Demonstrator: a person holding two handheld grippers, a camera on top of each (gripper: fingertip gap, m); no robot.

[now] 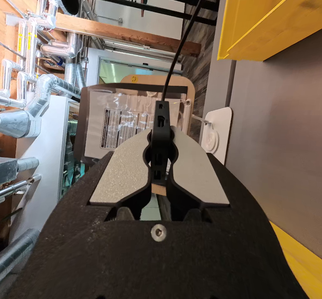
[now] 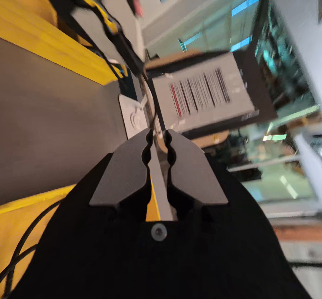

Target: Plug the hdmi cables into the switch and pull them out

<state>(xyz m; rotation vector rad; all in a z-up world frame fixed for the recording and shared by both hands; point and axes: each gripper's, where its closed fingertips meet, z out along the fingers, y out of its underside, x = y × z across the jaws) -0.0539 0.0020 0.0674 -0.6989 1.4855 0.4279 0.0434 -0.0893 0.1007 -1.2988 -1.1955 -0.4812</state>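
At frame centre the left claw (image 1: 160, 133) pinches the black switch (image 1: 161, 125), its visible ports empty, only its own cable (image 1: 179, 46) attached, while the blurred right claw (image 2: 158, 132) is slightly spread and holds nothing, so plugging seems yet undone

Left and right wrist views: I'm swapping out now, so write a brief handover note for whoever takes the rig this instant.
Left hand-held gripper: shut on the black switch, held edge-on. One black cable leaves the switch's far end; the ports visible on its near edge are empty.
Right hand-held gripper: slightly open, holding nothing; this view is motion-blurred.
Loose black cables lie on the yellow surface at lower left; their plugs are not visible.
Done: switch picked up.
Left: pick up the hdmi cables, plug them into the empty ports, then pull them out.
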